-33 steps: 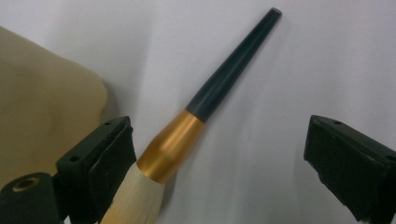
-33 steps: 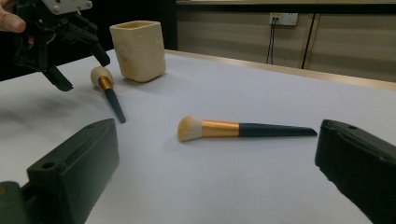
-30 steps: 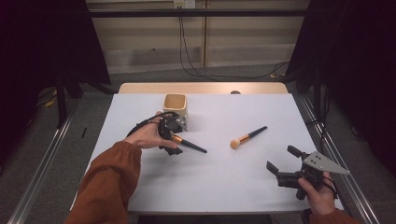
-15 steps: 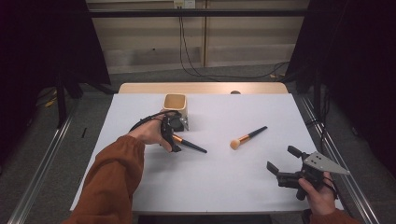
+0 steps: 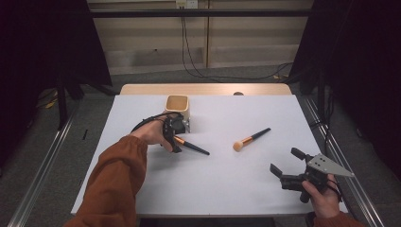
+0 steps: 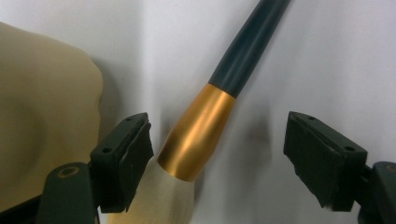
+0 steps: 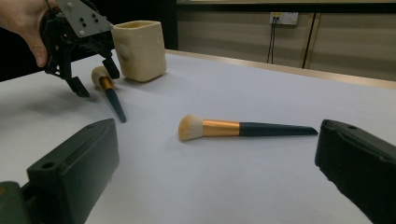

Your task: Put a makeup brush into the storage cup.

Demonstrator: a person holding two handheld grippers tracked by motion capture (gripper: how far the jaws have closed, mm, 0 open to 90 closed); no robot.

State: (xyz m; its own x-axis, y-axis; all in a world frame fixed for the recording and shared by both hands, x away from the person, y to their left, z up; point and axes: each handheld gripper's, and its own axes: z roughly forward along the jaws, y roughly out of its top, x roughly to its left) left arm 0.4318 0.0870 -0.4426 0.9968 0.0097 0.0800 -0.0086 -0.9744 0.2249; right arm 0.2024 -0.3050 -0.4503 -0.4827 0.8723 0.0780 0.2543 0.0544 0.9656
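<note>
High view: left of centre on the white desk (image 5: 142, 189), the left gripper (image 5: 171, 135) straddles a brush (image 5: 191, 146) beside a beige cup (image 5: 178, 107); at lower right, the right gripper (image 5: 287, 166) stands spread.

Left gripper view: closing jaws flank the brush's gold ferrule without pressing it.

Right gripper view: spread jaws frame a second brush (image 7: 243, 128) at mid-frame.
</note>
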